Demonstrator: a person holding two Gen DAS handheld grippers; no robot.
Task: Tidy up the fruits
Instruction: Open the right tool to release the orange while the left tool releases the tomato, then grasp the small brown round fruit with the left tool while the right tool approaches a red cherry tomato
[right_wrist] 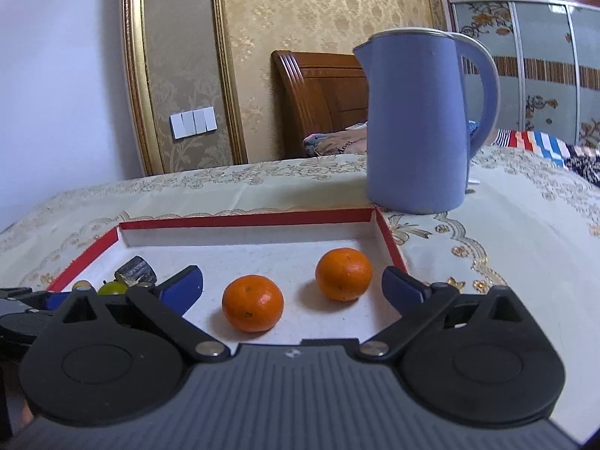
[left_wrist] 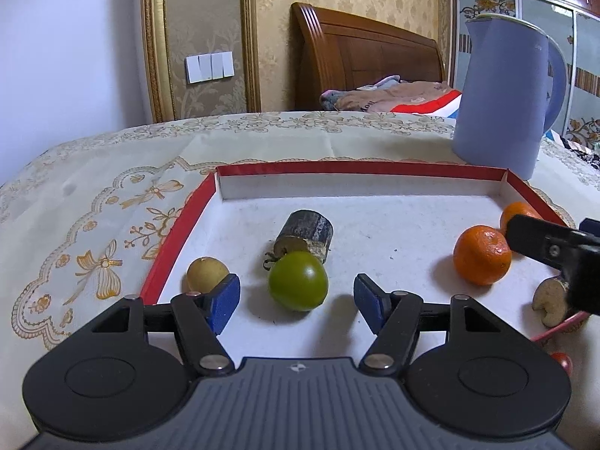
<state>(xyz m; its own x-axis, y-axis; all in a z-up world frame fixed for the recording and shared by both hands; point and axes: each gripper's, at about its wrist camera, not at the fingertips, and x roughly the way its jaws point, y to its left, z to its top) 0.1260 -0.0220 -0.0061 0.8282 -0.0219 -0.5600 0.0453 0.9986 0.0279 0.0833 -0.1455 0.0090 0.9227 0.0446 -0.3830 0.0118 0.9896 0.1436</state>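
A shallow white tray with a red rim (left_wrist: 360, 168) holds the fruit. A green tomato (left_wrist: 298, 281) lies on its floor between the blue pads of my left gripper (left_wrist: 298, 302), which is open and touches nothing. A yellowish round fruit (left_wrist: 207, 273) sits just behind the left pad, and a dark stubby cylinder (left_wrist: 305, 234) lies beyond the tomato. Two oranges (right_wrist: 253, 303) (right_wrist: 344, 273) rest in the tray's right part, just ahead of my right gripper (right_wrist: 292, 290), whose jaws stand wide open and clear of both. One of its fingers (left_wrist: 543, 240) shows at the right edge of the left wrist view.
A tall blue kettle (right_wrist: 416, 123) stands on the embroidered tablecloth (left_wrist: 93, 202) just behind the tray's far right corner. A pale bitten fruit piece (left_wrist: 551, 300) and a small red thing (left_wrist: 560, 362) lie at the tray's near right. A bed and a wardrobe are behind.
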